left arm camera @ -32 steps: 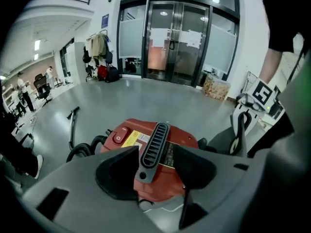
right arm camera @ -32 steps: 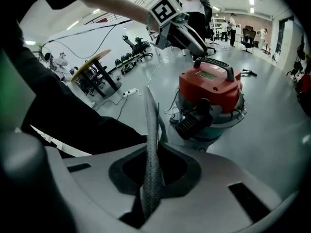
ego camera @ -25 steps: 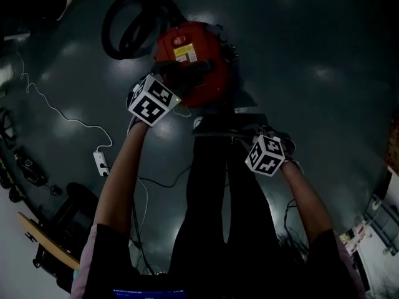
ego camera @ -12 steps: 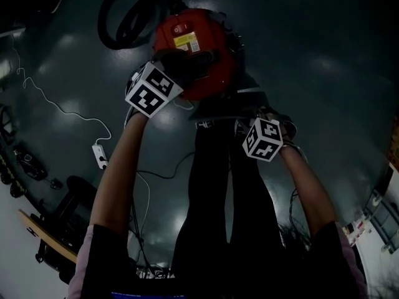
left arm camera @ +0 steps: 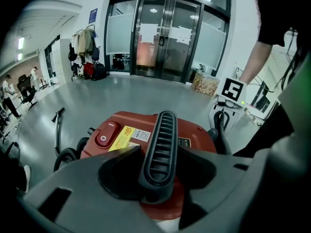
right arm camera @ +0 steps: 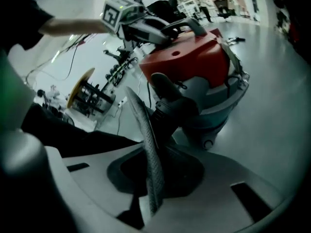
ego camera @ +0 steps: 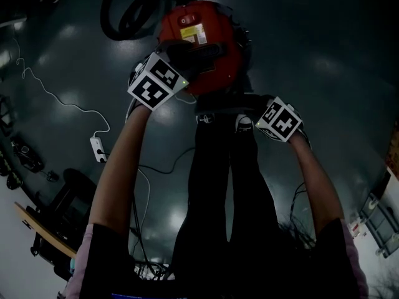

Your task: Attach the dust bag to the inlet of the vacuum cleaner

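— What have the right tongs (right arm camera: 151, 178) got hold of?

— They are clamped on a thin grey sheet seen edge-on, the dust bag (right arm camera: 144, 125). It rises out of the jaws toward 12 o'clock, and just past it sits the grey lower body of the vacuum cleaner (ego camera: 202, 42).

— And where does the bag sit in the head view?

— It is low against the machine, at 6 o'clock of the red lid and just above the person's legs (ego camera: 218, 185). Whether it touches the inlet, I cannot tell.

— And the left tongs (left arm camera: 158, 155)?

— Those are closed round the black ribbed handle (left arm camera: 163, 130) on top of the lid, one jaw on each side of it.

— What lies past the handle?

— A red switch (left arm camera: 106, 139) and a yellow label (left arm camera: 124, 138) on the lid, at about 10 o'clock of the grip.

— Anything out on the floor (ego camera: 324, 55)?

— A white power strip (ego camera: 96, 148) at 9 o'clock in the head view, well apart from the machine. A coiled black hose (ego camera: 124, 14) lies at 11 o'clock, beside the lid. Farthest off, in the left gripper view, stand glass doors (left arm camera: 165, 33) at 12 o'clock.
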The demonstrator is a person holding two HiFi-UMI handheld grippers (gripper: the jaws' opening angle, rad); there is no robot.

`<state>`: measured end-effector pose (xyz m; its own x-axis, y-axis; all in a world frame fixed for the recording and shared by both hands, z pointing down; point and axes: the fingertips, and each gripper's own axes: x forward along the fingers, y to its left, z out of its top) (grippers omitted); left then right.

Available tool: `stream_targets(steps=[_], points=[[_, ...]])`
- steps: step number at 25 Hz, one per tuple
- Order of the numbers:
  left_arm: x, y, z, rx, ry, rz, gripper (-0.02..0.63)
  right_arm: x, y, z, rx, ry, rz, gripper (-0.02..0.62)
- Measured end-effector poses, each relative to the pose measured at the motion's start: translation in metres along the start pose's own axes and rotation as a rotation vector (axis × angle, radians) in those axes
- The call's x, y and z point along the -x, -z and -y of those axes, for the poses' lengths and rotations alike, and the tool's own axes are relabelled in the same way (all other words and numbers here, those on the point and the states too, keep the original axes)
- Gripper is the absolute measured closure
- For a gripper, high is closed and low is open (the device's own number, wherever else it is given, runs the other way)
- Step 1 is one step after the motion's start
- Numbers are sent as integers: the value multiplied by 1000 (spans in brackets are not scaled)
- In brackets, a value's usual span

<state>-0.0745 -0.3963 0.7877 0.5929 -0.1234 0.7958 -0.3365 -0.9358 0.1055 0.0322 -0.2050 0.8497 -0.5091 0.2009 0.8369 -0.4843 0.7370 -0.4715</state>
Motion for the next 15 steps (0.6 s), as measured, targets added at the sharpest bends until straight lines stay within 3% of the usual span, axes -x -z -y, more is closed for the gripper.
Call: stream_targets(steps=[3, 5, 9, 15], points=[[0, 1, -1, 0, 1, 0, 400, 5, -2, -1, 215, 86, -111, 540], [0, 2, -1, -1, 1, -1, 400, 9, -2, -3, 289, 112, -135, 540], [0, 1, 1, 6, 1, -4, 400, 14, -2, -2, 315, 158, -147, 543], [1, -1, 0, 4, -10, 4, 400, 6, -5, 11, 343, 369, -138, 534]])
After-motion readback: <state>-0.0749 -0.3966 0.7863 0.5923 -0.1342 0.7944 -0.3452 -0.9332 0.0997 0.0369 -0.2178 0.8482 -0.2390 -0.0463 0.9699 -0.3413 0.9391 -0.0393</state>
